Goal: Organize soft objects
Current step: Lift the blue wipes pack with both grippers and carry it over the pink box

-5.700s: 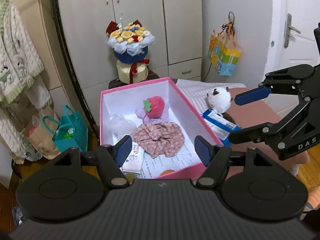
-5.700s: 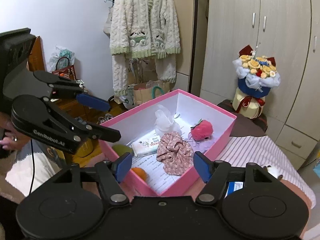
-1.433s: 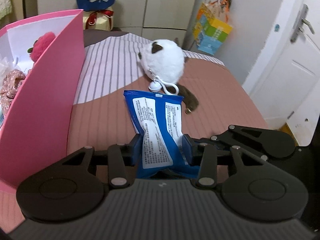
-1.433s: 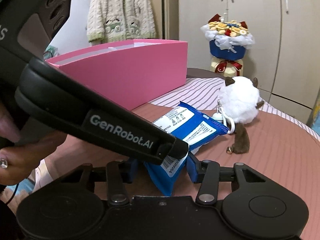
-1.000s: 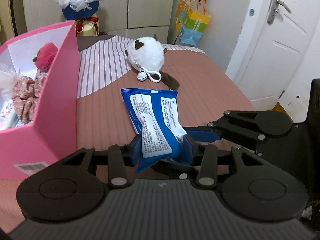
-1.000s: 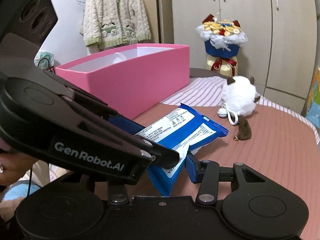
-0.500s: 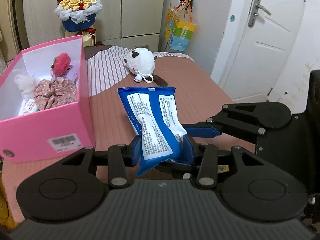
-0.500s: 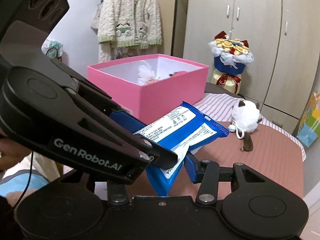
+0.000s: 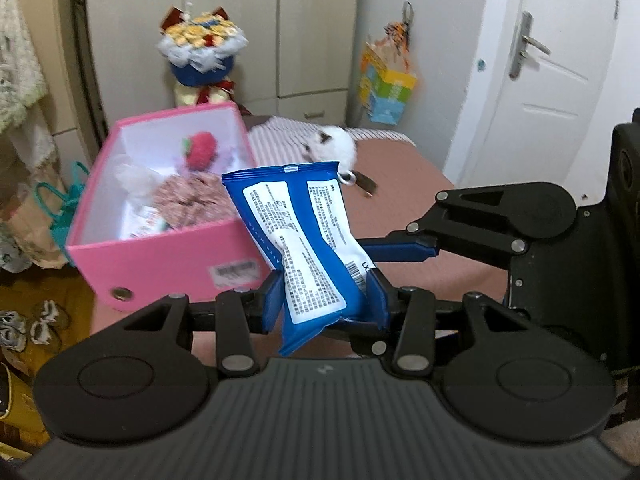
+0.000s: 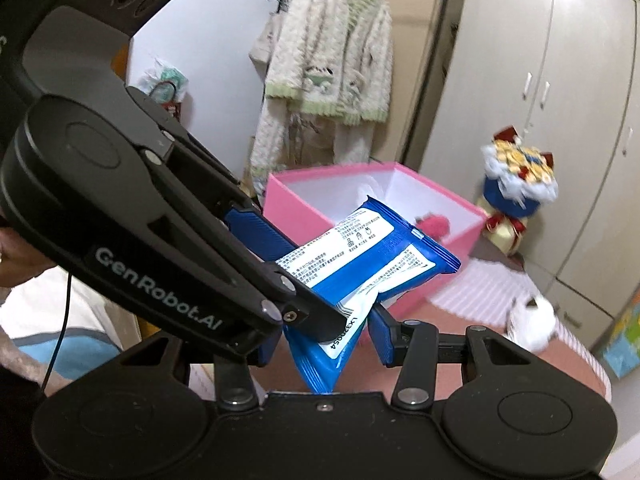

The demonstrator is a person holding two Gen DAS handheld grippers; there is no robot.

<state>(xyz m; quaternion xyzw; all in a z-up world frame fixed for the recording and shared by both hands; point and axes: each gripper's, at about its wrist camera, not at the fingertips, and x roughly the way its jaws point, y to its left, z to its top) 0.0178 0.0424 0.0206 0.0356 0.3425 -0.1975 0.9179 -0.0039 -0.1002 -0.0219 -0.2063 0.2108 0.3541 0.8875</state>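
Between the blue pads of the left gripper the blue wipes pack is sitting pinched at its lower end, its top flaring upward. Right gripper is also clamping the same pack from the side, with one pad pressing its lower corner. Compared with the frames from about a second ago, both grippers are now holding the pack higher, well off the brown bedspread, and it is hanging just beside the near right corner of the pink box, where earlier it was lying out on the bed apart from the box.

Box is sitting open on the bed edge, and in the left wrist view it is holding a floral fabric scrunchie, a white crinkled bag, a small white packet and a red strawberry plush at the back. Beyond the pack a white plush keychain is lying on the bedspread. Farther off a flower bouquet is standing against the wardrobe, blurred.
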